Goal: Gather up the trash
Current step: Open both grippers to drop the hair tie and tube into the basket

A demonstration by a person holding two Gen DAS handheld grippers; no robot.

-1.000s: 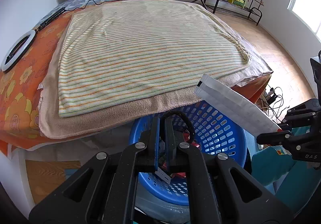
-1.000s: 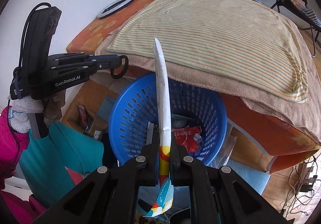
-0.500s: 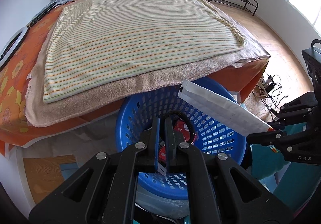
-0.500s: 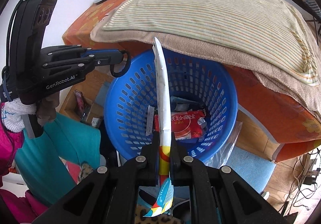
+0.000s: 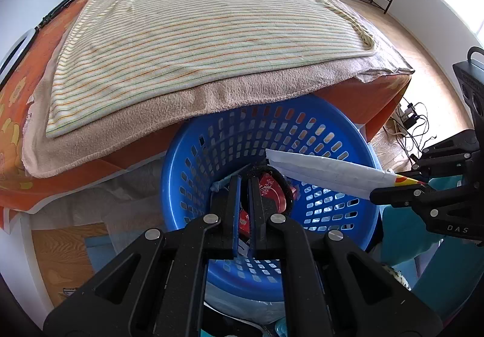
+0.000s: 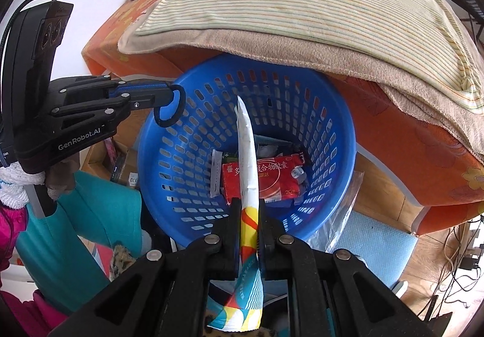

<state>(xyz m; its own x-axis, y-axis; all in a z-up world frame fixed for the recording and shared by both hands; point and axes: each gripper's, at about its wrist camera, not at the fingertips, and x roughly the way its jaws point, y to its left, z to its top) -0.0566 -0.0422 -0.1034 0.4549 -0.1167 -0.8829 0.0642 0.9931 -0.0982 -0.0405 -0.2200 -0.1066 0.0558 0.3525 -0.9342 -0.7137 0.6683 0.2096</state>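
Observation:
A blue perforated basket [image 5: 181, 167] [image 6: 157, 137] stands on the floor against the bed, with a red packet [image 6: 275, 178] and other litter inside. My left gripper [image 5: 243, 183] [image 6: 168, 92] hangs over the basket's rim, shut on a black elastic loop [image 5: 282, 183] [image 6: 169, 113]. My right gripper [image 6: 249, 204] [image 5: 399, 184] points down into the basket. Its jaws are opening, with a long white wrapper [image 6: 248, 143] [image 5: 326, 173] with a colourful end still pinched between them. The wrapper's free end reaches over the middle of the basket.
The bed, with a striped blanket [image 5: 196, 34] on a beige one, overhangs the basket's far rim. Cables [image 5: 414, 116] lie on the wooden floor to the right. A person's teal sleeve [image 6: 78, 216] is at the left, beside a box of small items [image 6: 127, 167].
Both grippers have sunk toward the basket, which now fills more of each view. The wrapper's tip has come down from above the bed's edge into the basket's opening.

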